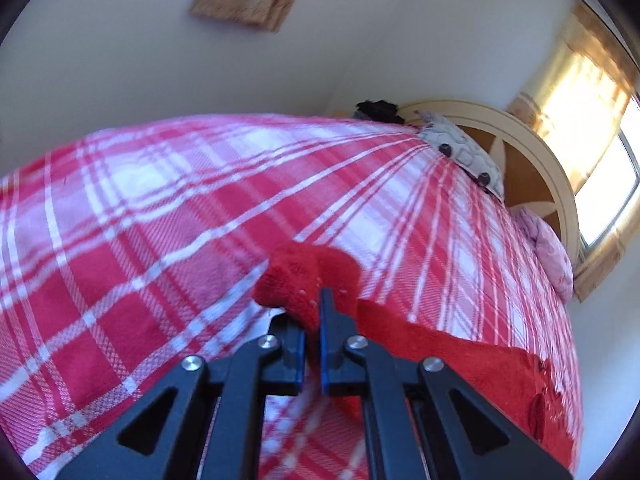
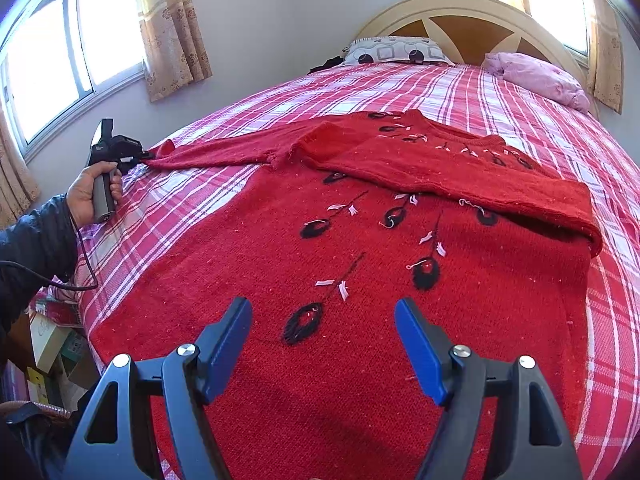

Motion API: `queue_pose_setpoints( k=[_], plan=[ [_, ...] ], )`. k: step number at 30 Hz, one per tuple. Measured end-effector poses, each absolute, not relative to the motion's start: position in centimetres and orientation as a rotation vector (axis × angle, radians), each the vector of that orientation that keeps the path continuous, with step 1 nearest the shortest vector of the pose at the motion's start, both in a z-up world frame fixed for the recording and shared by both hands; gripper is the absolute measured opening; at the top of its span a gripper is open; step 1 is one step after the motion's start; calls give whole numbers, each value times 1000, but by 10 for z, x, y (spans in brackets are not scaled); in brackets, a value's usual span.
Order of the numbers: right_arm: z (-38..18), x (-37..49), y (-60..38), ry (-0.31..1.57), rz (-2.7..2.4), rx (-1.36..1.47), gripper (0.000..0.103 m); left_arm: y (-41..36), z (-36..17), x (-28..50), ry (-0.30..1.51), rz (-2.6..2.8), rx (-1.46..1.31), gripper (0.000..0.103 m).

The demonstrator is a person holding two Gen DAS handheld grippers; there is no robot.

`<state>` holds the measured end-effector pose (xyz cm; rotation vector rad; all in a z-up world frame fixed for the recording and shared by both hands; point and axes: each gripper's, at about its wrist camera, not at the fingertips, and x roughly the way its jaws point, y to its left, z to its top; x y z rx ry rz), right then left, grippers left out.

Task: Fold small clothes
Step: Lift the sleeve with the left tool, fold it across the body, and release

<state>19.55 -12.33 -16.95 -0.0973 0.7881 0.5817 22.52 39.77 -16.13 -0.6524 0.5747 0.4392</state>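
1 sweater cuff [image 1: 304, 280] between left jaws

A home bedroom: a red plaid blanket [image 2: 500, 92] is covering a bed with a rounded headboard [image 2: 460, 12], pillows [image 2: 394, 51] are lying there, and curtains [image 2: 172, 28] are hanging beside sunlit windows [image 2: 60, 52].

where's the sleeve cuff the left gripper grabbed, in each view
Left wrist view: the sleeve cuff sits just below centre, bunched and clamped in the shut left gripper.
Right wrist view: the same cuff is at the far left, mid-height, at the tip of the left gripper held in the person's hand.
Shared landmark: the cream and brown headboard.
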Motion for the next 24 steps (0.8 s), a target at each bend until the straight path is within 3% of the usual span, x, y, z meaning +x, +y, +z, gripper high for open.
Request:
queue_pose_setpoints(
  k=[11, 24],
  plan=[
    [-163, 197, -134, 767, 571, -68, 74, 298, -72, 257, 420, 254, -475, 5],
    [-165, 200, -171, 781, 524, 4, 74, 133, -54, 306, 463, -56, -307, 5]
  ],
)
